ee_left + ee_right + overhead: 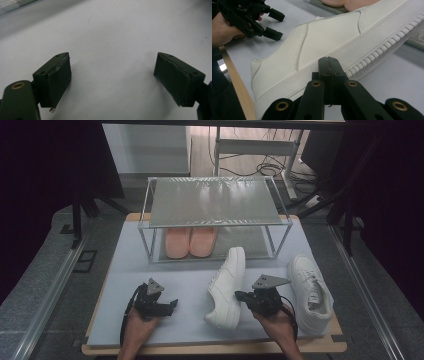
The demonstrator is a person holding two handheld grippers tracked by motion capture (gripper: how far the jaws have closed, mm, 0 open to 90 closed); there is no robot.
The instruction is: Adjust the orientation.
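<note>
A white sneaker (pixel 227 285) lies mid-table with its toe toward the rack. A second white sneaker (pixel 310 290) stands to its right, laces up. My right gripper (pixel 239 296) sits between them with its tip at the first sneaker's heel side. In the right gripper view its jaws (pixel 328 62) are pressed together on nothing, close in front of that sneaker's ribbed sole edge (pixel 324 42); whether they touch it I cannot tell. My left gripper (pixel 171 306) rests at the front left, apart from the shoes. Its jaws (pixel 112 82) stand wide open over the bare mat, as the right gripper view also shows (pixel 279 26).
A clear two-level shoe rack (pixel 215 202) stands at the back of the pale mat (pixel 130 270). A pair of pink slippers (pixel 191 241) sits on its lower level, left side. The wooden board's front edge (pixel 200 348) runs just before my hands.
</note>
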